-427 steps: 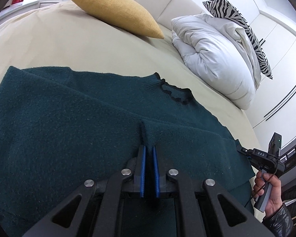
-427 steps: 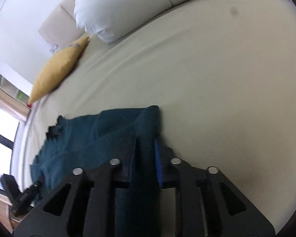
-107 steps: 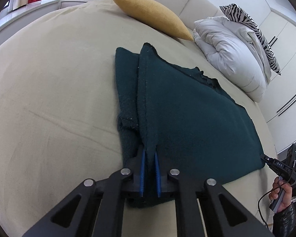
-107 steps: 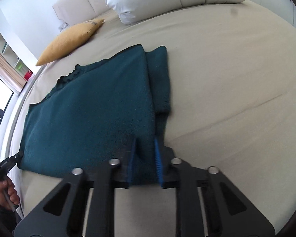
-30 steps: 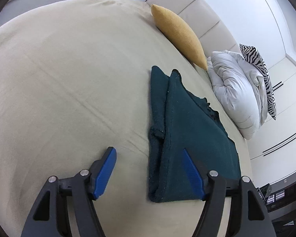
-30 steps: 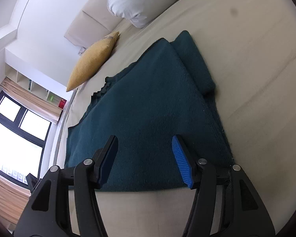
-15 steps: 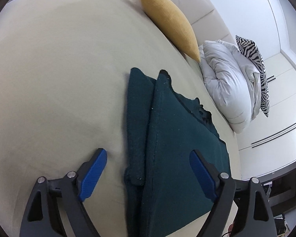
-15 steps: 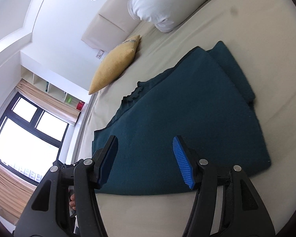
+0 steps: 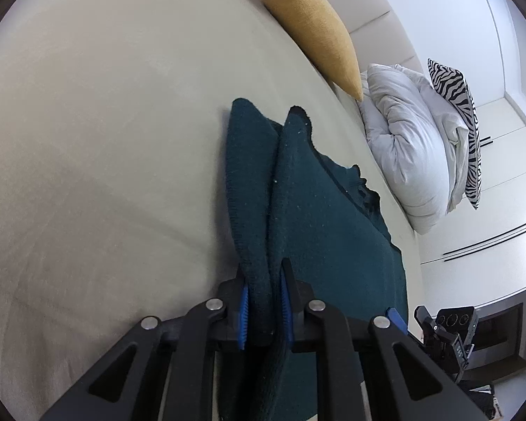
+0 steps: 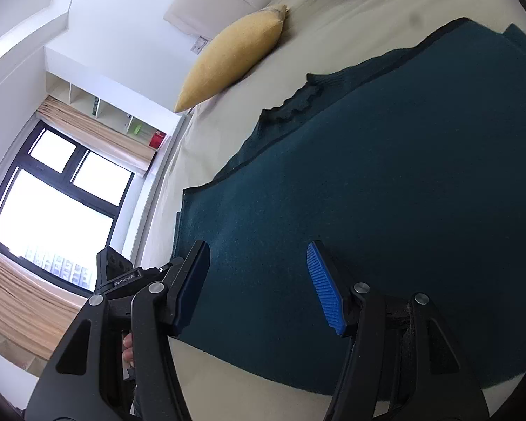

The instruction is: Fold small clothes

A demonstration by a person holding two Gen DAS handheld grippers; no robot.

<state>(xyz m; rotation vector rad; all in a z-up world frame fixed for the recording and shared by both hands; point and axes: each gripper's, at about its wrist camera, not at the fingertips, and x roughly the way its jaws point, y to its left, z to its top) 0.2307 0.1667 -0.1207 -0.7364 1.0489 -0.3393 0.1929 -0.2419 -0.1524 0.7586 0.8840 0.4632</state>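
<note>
Now left claw (image 9: 264,310) on sweater (image 9: 319,217)

1. 1 sweater (image 9: 319,217), dark teal.
2. 2 grippers: left gripper (image 9: 264,310), right gripper (image 10: 259,287).
3. 1 yellow cushion (image 9: 308,24).
4. 1 white duvet (image 9: 413,140).
5. 1 zebra pillow (image 9: 463,115).
6. 1 bed (image 9: 105,122).
7. 1 window (image 10: 49,207).

The dark green sweater (image 10: 385,189) runs off the right edge, its near hem hidden behind the right tongs (image 10: 259,287)
</note>
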